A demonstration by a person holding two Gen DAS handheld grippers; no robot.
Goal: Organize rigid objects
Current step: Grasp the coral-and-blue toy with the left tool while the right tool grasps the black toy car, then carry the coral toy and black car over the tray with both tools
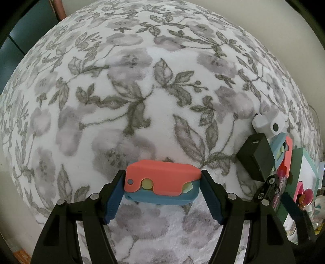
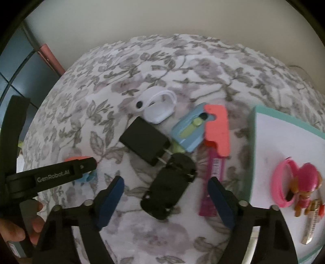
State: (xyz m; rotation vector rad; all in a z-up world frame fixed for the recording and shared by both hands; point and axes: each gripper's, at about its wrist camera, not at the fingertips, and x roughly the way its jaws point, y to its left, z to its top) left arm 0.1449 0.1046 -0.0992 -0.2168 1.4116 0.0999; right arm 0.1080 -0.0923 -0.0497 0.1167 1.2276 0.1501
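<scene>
Coral-and-blue toy [image 1: 162, 183] sits between the fingertips of the left gripper [image 1: 162, 182], clamped at both ends, over the floral blanket [image 1: 142, 91]. Right gripper [image 2: 165, 195] hangs spread wide above the black toy car [image 2: 168, 186], apart from it.

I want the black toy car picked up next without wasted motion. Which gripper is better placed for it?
Right. The right gripper is open and empty, its jaws on either side of the black toy car. The left gripper is shut on the coral and blue toy.

A floral grey-and-white blanket [image 1: 142, 91] covers the surface before a plain cream wall [image 2: 162, 18].
</scene>
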